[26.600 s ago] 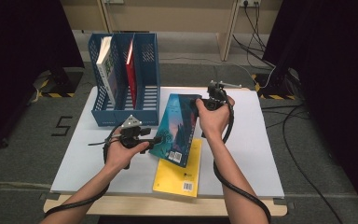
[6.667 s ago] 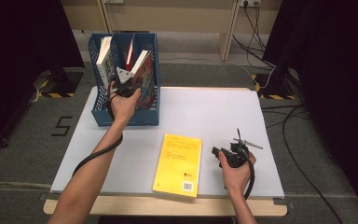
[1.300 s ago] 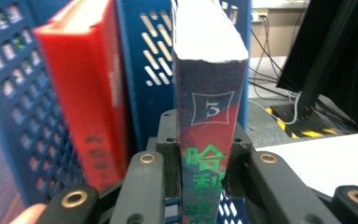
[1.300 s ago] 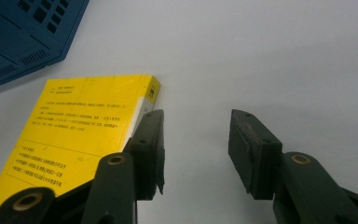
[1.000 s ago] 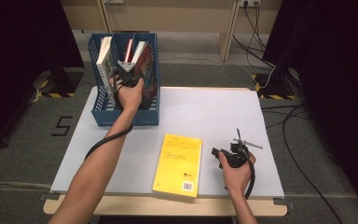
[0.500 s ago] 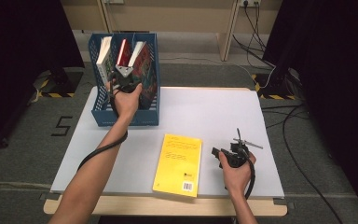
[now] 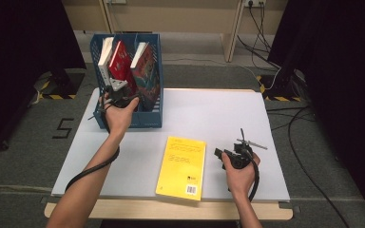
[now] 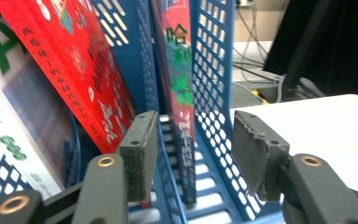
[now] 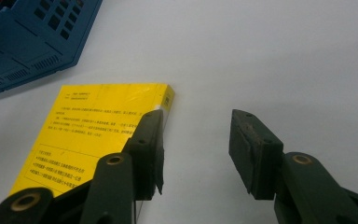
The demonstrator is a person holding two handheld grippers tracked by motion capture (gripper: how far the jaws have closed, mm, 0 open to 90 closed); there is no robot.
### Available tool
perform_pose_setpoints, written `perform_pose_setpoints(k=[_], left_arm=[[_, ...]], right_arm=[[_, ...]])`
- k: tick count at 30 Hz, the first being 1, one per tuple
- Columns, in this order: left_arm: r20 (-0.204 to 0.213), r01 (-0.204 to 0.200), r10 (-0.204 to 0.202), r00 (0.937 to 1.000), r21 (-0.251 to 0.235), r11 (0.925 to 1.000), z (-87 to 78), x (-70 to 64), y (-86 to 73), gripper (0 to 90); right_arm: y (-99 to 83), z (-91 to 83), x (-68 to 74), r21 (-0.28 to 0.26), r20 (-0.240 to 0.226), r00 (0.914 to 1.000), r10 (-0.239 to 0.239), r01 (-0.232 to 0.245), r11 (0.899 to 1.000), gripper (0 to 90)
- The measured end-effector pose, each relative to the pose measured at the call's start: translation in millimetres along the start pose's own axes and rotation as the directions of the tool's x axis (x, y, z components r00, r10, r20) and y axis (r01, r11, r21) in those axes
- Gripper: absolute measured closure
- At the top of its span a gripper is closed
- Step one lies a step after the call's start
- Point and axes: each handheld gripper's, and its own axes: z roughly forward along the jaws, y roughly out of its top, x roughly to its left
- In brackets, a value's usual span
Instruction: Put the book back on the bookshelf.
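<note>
High view: left tongs (image 7: 117, 93) sit at the front of the blue file rack (image 7: 148, 119) at the desk's (image 7: 228, 109) far-left corner, jaws aimed into the slots where three books stand leaning: white book (image 7: 105, 54), red book (image 7: 121, 59), and a teal-and-red book (image 7: 146, 66) in the right slot. The yellow book (image 7: 182, 166) lies flat near the desk's front edge, long axis running front to back, slightly skewed. Right tongs (image 7: 220, 153) rest just beside its right long edge, jaws pointing left toward it, so the right hand (image 7: 240, 171) is far nearer to it than the left hand (image 7: 119, 111), which is well apart at the rack. Left gripper view: left tongs (image 8: 193, 154) spread apart, nothing between the pads; straight ahead through the gap is the spine of the teal-and-red book (image 8: 181, 93) standing in its slot, red book (image 8: 70, 60) leaning to the left, rack wall (image 8: 212, 70) to the right. Right gripper view: right tongs (image 9: 195, 154) also released and empty; yellow book (image 9: 98, 126) lies ahead and left, its near corner touching or just behind the left jaw, bare desk (image 9: 270, 56) in the gap. Judgement: picking up the yellow one likely falls to the right tongs, needing a shift left to bracket the book's edge across its thickness.
</note>
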Motion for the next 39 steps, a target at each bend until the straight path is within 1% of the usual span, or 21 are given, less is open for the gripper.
perform_pose_setpoints(k=[2, 4, 5, 8, 9, 10, 12, 15, 16, 19, 21, 26, 27, 32, 35, 39], left_arm=[[0.022, 0.001, -0.001, 0.9998, -0.003, 1.0, -4.9, -0.9, -2.5, 48.6], [0.037, -0.005, 0.005, 0.9993, -0.007, 1.0, -10.3, -1.8, -5.0, 48.1], [0.046, -0.004, 0.005, 0.9989, -0.006, 1.0, -12.8, -2.1, -6.4, 47.8], [0.07, -0.01, 0.009, 0.9975, 0.002, 1.0, -19.8, -2.7, -12.2, 46.9], [0.078, -0.012, 0.011, 0.9969, 0.006, 0.9999, -22.0, -2.7, -14.6, 46.6], [0.09, -0.006, 0.005, 0.996, 0.009, 0.9999, -24.1, -2.6, -17.2, 46.5], [0.102, -0.013, 0.012, 0.9947, 0.015, 0.9998, -28.4, -3.7, -22.5, 46.4], [0.128, -0.017, 0.014, 0.9917, 0.024, 0.9996, -35.1, -6.6, -30.2, 46.3], [0.135, -0.026, 0.022, 0.9906, 0.027, 0.9993, -37.4, -7.8, -32.4, 46.3], [0.161, -0.026, 0.021, 0.9867, 0.027, 0.9993, -42.6, -11.5, -38.1, 46.3], [0.171, -0.032, 0.026, 0.9849, 0.032, 0.999, -44.9, -13.8, -41.9, 46.1], [0.194, -0.042, 0.032, 0.9804, 0.048, 0.998, -48.0, -16.6, -52.7, 45.7], [0.201, -0.043, 0.032, 0.9792, 0.054, 0.9976, -48.5, -16.7, -55.0, 45.6], [0.24, -0.06, 0.04, 0.97, 0.078, 0.9952, -50.1, -19.2, -66.0, 45.3], [0.262, -0.061, 0.035, 0.9645, 0.094, 0.9937, -51.2, -21.4, -71.5, 45.0], [0.278, -0.078, 0.042, 0.9595, 0.118, 0.9899, -51.8, -25.9, -80.2, 44.1]], right_arm=[[0.5, 0.4, 1.0, 0.007, 0.002, 1.0, 0.004, -0.004, 1.0, 55.3], [1.2, 2.0, 1.7, 0.012, 0.0, 1.0, 0.003, -0.003, 1.0, 55.2], [2.0, 2.0, 2.2, 0.024, 0.003, 1.0, 0.001, -0.001, 1.0, 55.0], [4.6, 3.5, 4.2, 0.035, 0.005, 1.0, -0.005, 0.005, 0.999, 54.4], [5.7, 3.7, 5.9, 0.04, 0.005, 1.0, 0.005, -0.006, 0.999, 54.1], [7.0, 4.3, 5.9, 0.041, 0.004, 1.0, -0.005, 0.005, 0.999, 54.0], [9.6, 5.3, 7.6, 0.046, 0.003, 1.0, -0.003, 0.003, 0.999, 53.8], [13.9, 6.7, 10.3, 0.05, 0.006, 1.0, -0.007, 0.007, 0.999, 53.8], [15.6, 6.9, 11.6, 0.05, 0.008, 0.9999, -0.009, 0.008, 0.999, 53.7], [20.9, 7.9, 16.5, 0.056, 0.008, 0.9998, -0.017, 0.016, 0.998, 53.4], [23.9, 9.8, 19.4, 0.059, 0.007, 0.9997, -0.025, 0.024, 0.998, 53.3], [29.4, 18.1, 23.9, 0.087, 0.011, 0.9993, -0.037, 0.036, 0.996, 52.8], [29.9, 19.3, 25.1, 0.094, 0.013, 0.9995, -0.03, 0.028, 0.995, 52.7], [35.2, 29.3, 29.0, 0.123, 0.016, 0.9987, -0.048, 0.046, 0.991, 52.2], [38.7, 36.0, 32.5, 0.15, 0.017, 0.9988, -0.046, 0.043, 0.988, 52.0], [43.4, 45.4, 37.0, 0.172, 0.017, 0.9985, -0.052, 0.048, 0.984, 51.8]])
